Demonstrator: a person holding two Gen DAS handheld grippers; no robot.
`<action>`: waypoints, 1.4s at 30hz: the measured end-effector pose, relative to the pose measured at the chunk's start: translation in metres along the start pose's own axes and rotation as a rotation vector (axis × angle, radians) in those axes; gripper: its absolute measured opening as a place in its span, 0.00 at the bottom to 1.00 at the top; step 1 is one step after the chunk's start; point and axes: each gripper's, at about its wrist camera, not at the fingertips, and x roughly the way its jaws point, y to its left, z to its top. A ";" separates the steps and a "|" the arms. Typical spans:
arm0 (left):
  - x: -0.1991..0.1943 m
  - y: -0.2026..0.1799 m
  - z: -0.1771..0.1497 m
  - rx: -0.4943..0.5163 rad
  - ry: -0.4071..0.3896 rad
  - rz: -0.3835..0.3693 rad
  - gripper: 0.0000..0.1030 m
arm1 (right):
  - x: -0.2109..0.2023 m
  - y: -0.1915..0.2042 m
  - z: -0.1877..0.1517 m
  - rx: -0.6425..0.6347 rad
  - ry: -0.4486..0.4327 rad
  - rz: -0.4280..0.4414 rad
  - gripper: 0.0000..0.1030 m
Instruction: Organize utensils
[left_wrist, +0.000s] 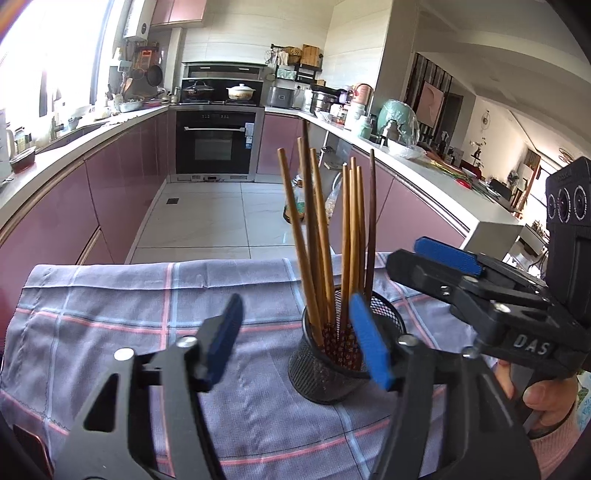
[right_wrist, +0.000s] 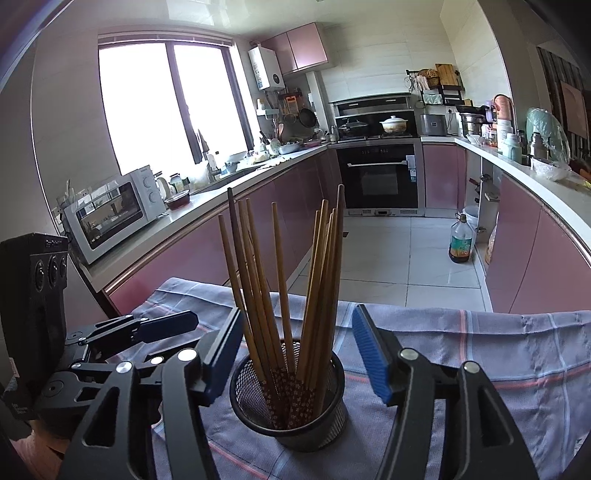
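My left gripper (left_wrist: 295, 343) stands wide apart with nothing clamped: its blue pads (left_wrist: 369, 341) flank bare cloth, the right-hand pad overlapping the rim of the black mesh holder (left_wrist: 325, 373) in that view, though I cannot tell whether it touches. My right gripper (right_wrist: 299, 350) is spread about as wide, also gripping nothing; the holder (right_wrist: 291, 417) sits in the gap between its fingers, clear of both pads. The holder stands upright on a grey-lilac checked cloth (left_wrist: 122, 317) with pink and pale blue lines, spread over the table. In it stand the wooden chopsticks (right_wrist: 280, 291), patterned ends down, plain ends fanning up and outward in two loose bunches, one darker stick (right_wrist: 234, 251) leaning at the left. In the left wrist view my right gripper (left_wrist: 436, 258) comes in from the right just beside the holder, my hand (left_wrist: 546, 402) in a pink sleeve on its handle; in the right wrist view the left gripper (right_wrist: 166, 325) lies low at the left. Beyond the table a tiled floor (right_wrist: 388, 258) runs between pink cabinets (right_wrist: 207, 254) to a black oven (right_wrist: 380, 177), with a white microwave (right_wrist: 110, 210) on the left counter and an oil bottle (right_wrist: 461, 240) on the floor at the right.
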 end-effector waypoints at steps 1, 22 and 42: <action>-0.004 0.001 -0.003 0.000 -0.014 0.018 0.79 | -0.003 0.000 -0.002 0.004 -0.008 -0.008 0.70; -0.072 0.021 -0.094 -0.064 -0.111 0.268 0.95 | -0.078 0.024 -0.087 -0.029 -0.155 -0.184 0.94; -0.112 -0.004 -0.101 -0.017 -0.219 0.346 0.95 | -0.094 0.045 -0.109 -0.058 -0.201 -0.175 0.94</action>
